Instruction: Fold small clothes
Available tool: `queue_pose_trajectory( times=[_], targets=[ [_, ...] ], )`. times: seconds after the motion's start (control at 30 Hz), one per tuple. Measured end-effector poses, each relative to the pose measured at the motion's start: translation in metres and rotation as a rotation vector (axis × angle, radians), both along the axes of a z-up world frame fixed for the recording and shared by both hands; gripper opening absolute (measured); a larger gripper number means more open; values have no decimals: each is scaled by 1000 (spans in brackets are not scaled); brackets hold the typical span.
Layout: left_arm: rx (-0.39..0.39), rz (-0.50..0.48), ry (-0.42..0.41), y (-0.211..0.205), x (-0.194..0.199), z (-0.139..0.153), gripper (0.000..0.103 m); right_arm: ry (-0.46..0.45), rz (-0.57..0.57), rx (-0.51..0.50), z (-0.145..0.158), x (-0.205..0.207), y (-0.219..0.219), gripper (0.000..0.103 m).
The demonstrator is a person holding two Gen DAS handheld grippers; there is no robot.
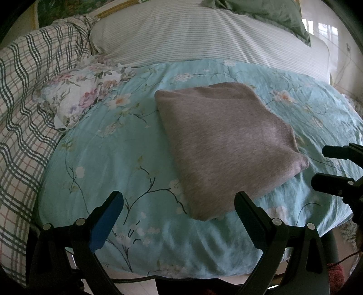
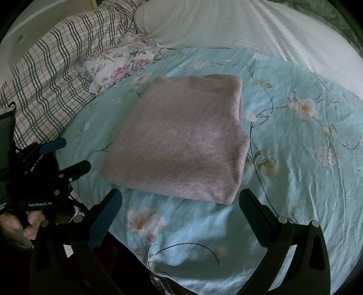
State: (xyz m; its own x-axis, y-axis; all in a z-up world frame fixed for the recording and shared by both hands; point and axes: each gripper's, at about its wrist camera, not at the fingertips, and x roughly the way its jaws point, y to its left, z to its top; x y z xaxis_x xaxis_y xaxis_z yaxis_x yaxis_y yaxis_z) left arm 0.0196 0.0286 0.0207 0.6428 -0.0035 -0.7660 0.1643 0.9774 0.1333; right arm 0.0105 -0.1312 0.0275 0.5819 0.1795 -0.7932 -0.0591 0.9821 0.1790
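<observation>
Left wrist view: mauve garment (image 1: 224, 145) folded into a thick rectangle, lying flat on the teal floral sheet (image 1: 109, 172), ahead of the left gripper (image 1: 179, 204) and a little to its right. Near corner of the fold sits just before the right fingertip, apparently not touching. Long axis runs from that near corner away and leftward toward the striped pillow (image 1: 192, 34). Left gripper spread wide, holding nothing. Right gripper (image 1: 326, 166) enters at the right edge, fingers parted, empty, close beside the garment's right corner.

Right wrist view: garment (image 2: 181, 138) dead ahead of the right gripper (image 2: 180, 204), near folded edge lying just beyond the spread fingertips; probably the nearer arm for any further grasp. Left gripper (image 2: 68, 154) seen at left, open, just off the garment's left corner.

Only the right view shows the layered right edge and the hand (image 2: 25, 224) on the left handle; only the left shows the green pillow (image 1: 267, 13). Floral cushion (image 2: 118, 65) and checked quilt (image 2: 50, 74) lie well apart, up left. Folding looks essentially finished.
</observation>
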Motion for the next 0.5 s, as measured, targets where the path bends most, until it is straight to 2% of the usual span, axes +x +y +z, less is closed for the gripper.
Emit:
queue_pose_trajectory(
  times=[0.5],
  targets=[
    [6,-5,7,-5,10,-2,99,-13,-13,-28,2,4,-4,102]
  ],
)
